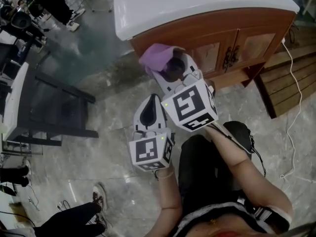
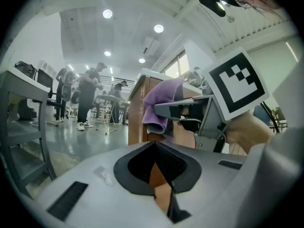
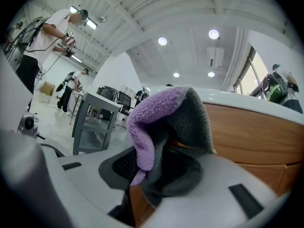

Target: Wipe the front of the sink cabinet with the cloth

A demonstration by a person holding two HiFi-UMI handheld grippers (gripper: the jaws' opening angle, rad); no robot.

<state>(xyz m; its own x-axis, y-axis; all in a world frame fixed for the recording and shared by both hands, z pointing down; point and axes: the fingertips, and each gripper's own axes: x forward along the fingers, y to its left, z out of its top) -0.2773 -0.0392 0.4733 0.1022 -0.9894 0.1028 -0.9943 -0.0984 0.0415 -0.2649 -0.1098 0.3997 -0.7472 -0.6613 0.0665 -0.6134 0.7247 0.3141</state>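
Cloth [image 1: 159, 57], clenched in the right tool [image 1: 171, 67], sits at the left end of the cabinet [image 1: 217, 36] front, so wiping looks under way; next, sweep toward the cabinet doors, while the left tool [image 1: 152, 102] hangs closed, empty, farther from the cabinet.

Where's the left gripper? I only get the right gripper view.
Observer: The left gripper hangs over the floor, behind the right gripper and off the cabinet.
Operator: Holding anything?
Observer: No. Its own view shows the jaws shut with nothing between them.
Operator: Which part of the front is the cloth at?
Observer: The cloth is at the front's left end, left of both doors.
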